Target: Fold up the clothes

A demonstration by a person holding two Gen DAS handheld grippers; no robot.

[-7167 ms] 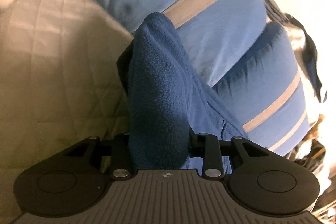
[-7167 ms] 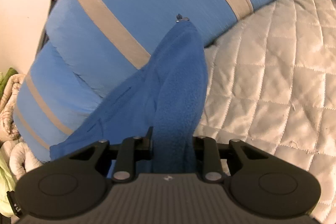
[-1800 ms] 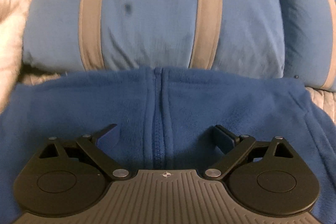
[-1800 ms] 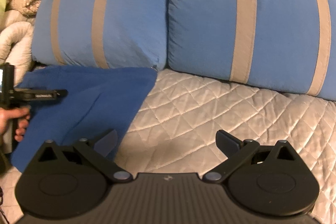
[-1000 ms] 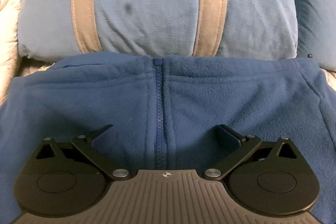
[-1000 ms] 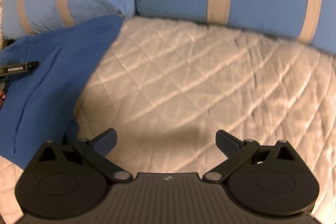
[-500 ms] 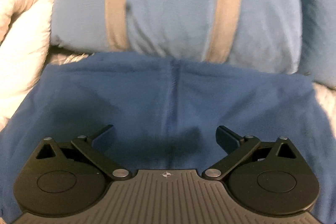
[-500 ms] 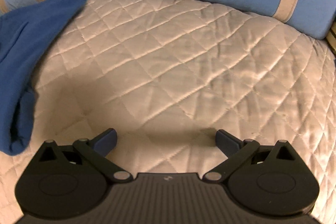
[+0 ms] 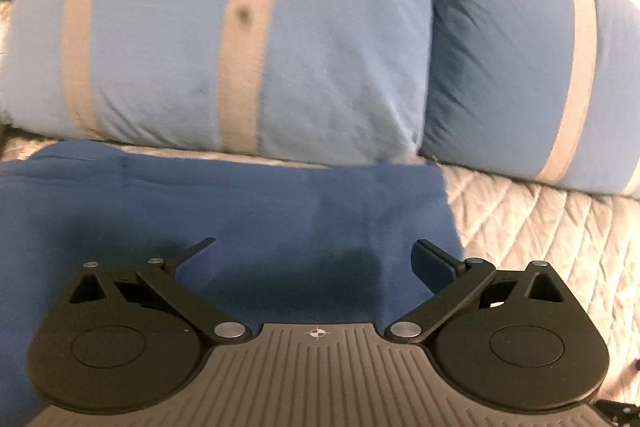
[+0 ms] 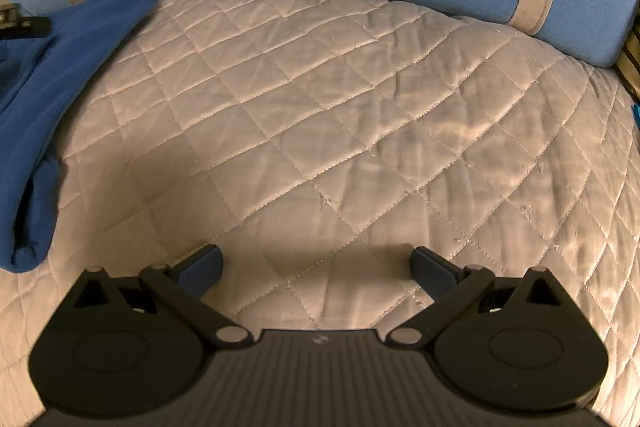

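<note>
- The dark blue fleece garment (image 9: 248,219) lies spread flat on the left part of the pale quilted bed cover (image 10: 340,131), its far edge close against the foot of the light blue pillow with tan stripes (image 9: 224,27).
- Its surface is smooth and soft-napped, with a faint straight seam line near the far edge; the left wrist view is blurred, so finer detail cannot be told.
- In the left wrist view its long axis runs left to right, along the pillows; its right edge falls straight toward the near side, and bare quilt shows beyond it.
- In the right wrist view the same garment (image 10: 44,99) sits at the left edge of the cover, and its near end is a thick, rounded, doubled-over fold.
- The left gripper (image 9: 314,255) hangs over the garment with its fingers spread wide, gripping nothing.
- A second light blue pillow with tan stripes (image 9: 532,67) stands just right of the first, touching it.
- The right gripper (image 10: 316,261) hangs over bare quilt, well apart from the garment, fingers likewise spread wide with nothing between them.
</note>
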